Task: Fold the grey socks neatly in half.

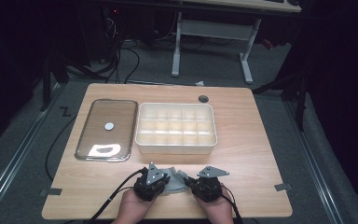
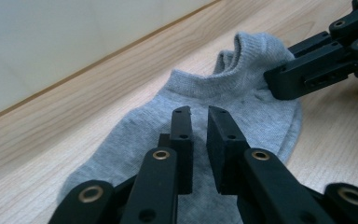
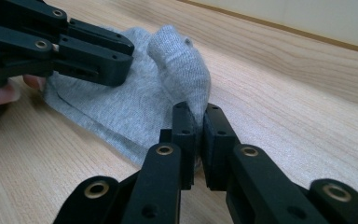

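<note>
The step in hand looks like taking hold of a grey ankle sock (image 2: 223, 100) lying on the table (image 1: 242, 154) near its front edge. The right gripper (image 3: 198, 114) pinches a raised fold of the knit; the left gripper (image 2: 199, 116) hangs nearly closed over the sock, a narrow gap showing, gripping nothing. Next, it likely needs its own pinch.

- The left gripper (image 1: 161, 181) was black, its linked jaws pinned with brass-ringed rivets.
- The right gripper (image 1: 196, 183) matched it.
- Each carried a grey three-cornered plate and a black cable.
</note>
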Demonstrator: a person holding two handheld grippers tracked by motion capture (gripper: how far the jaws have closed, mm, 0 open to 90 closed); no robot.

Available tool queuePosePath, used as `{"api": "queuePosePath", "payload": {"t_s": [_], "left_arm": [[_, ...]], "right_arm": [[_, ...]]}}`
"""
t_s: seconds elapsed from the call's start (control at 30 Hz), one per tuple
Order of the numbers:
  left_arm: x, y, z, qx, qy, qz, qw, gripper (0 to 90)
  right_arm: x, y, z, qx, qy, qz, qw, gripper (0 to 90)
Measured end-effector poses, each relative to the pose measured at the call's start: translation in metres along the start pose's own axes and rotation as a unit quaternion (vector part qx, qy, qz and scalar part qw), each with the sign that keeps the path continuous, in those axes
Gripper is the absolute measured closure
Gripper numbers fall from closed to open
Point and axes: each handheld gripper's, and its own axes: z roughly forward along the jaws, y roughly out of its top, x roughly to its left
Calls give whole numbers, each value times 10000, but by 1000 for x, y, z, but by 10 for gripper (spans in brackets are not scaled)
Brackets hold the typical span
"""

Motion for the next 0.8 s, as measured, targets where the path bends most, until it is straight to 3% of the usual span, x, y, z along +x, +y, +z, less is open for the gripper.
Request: {"api": "queuePosePath", "payload": {"t_s": [0.23,0.37,0.5,0.57,0.6,0.8], "left_arm": [[-4,-3,6,124,185,102,9997,814],[-8,-4,7,78,255,140,9995,812],[-15,-2,11,49,358,253,9990,812],[-18,-1,12,46,369,286,9989,812],[-21,0,14,54,389,347,9986,812],[-32,7,23,51,338,423,9985,809]], "right_arm": [[1,0,-3,-42,64,5,10000,856],[-1,0,-8,-161,263,162,9994,856],[-1,1,-16,-377,654,382,9964,857],[0,2,-18,-408,730,408,9957,857],[0,3,-20,-510,872,454,9938,858],[0,6,-25,-738,969,569,9909,859]]}}
